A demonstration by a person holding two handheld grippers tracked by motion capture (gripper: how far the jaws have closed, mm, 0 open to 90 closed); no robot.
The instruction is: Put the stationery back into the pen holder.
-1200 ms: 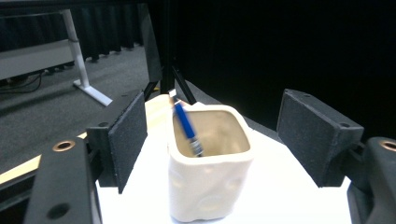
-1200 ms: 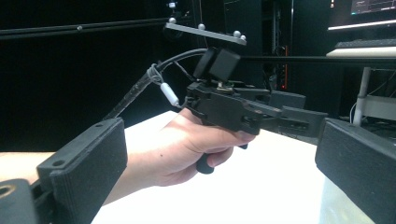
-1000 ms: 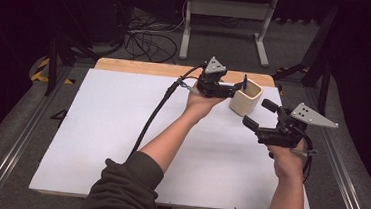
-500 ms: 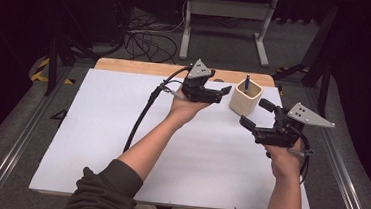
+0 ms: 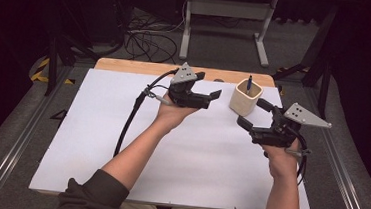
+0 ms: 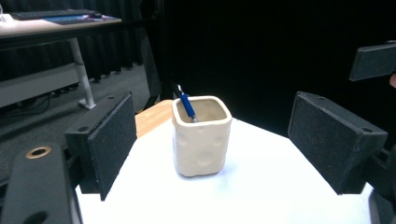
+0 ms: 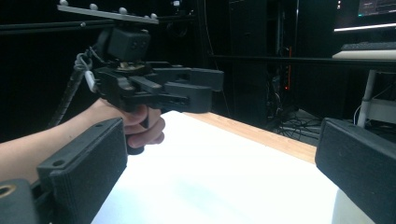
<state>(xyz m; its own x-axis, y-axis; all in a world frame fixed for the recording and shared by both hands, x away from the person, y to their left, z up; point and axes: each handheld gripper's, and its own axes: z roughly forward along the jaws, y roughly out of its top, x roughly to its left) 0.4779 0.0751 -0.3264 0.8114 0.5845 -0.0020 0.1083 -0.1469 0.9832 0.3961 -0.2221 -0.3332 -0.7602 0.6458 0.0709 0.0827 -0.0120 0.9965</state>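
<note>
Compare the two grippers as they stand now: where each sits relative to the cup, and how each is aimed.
The left gripper is held to the left of the cream cup, clear of it, its jaws aimed across at it; the right gripper sits closer, just in front and to the right of the cup, jaws aimed left toward the left gripper. Both stand open and empty, above the white table. A blue pen stands in the cup.
</note>
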